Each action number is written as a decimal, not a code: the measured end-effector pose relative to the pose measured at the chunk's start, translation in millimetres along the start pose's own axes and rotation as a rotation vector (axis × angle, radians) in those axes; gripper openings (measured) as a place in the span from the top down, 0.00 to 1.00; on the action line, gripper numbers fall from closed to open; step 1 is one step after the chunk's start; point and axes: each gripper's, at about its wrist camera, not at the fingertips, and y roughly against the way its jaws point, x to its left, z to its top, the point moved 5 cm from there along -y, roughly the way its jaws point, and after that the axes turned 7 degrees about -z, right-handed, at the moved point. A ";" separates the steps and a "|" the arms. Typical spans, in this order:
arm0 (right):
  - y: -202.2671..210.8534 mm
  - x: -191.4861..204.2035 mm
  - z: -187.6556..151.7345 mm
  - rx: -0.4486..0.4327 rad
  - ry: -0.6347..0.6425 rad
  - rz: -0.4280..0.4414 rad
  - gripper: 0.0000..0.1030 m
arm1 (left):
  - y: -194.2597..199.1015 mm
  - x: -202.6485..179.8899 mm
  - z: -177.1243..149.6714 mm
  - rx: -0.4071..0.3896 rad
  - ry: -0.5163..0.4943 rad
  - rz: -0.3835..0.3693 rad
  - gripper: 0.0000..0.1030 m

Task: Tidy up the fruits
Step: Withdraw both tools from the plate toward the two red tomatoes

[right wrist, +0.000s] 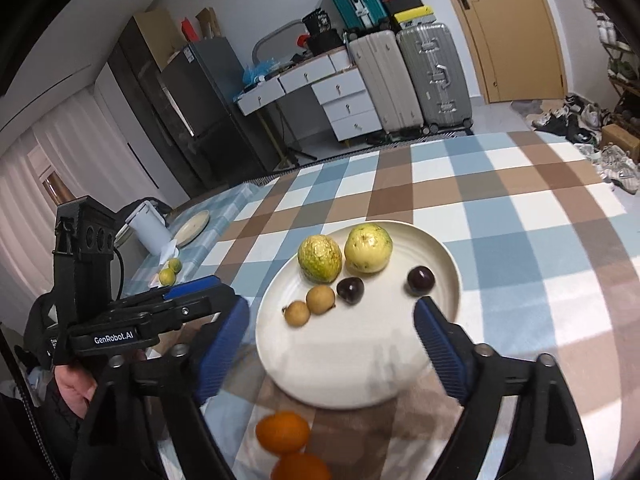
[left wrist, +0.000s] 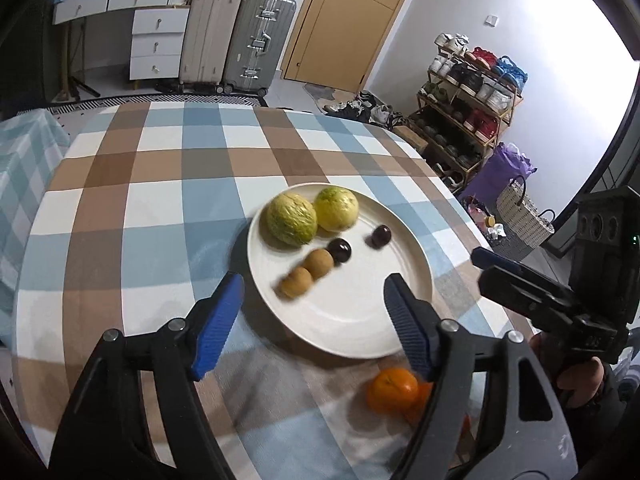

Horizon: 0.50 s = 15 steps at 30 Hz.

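A white plate on the checked tablecloth holds two yellow-green round fruits, two small brown fruits and two dark cherries. Two oranges lie on the cloth just in front of the plate. My left gripper is open and empty, above the plate's near edge. My right gripper is open and empty, above the plate's near half. The right gripper also shows at the right of the left wrist view.
The table has a checked blue, brown and white cloth. In the right wrist view, a side surface at the left holds a white kettle, a tan plate and two small green fruits. Suitcases, drawers and a shoe rack stand beyond the table.
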 end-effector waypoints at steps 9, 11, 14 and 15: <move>54.6 0.0 -20.5 -0.074 -0.009 -0.017 0.03 | 30.9 -50.6 -24.2 -0.012 -0.072 0.027 0.16; 64.6 2.9 -22.7 -0.091 0.001 -0.017 0.02 | 38.5 -59.2 -28.5 -0.023 -0.078 0.030 0.10; 80.4 6.9 -28.4 -0.118 0.011 -0.019 0.01 | 51.3 -69.5 -34.7 -0.046 -0.083 0.025 0.01; 85.6 8.5 -31.3 -0.125 0.012 -0.019 0.00 | 56.2 -74.0 -38.2 -0.052 -0.090 0.028 0.01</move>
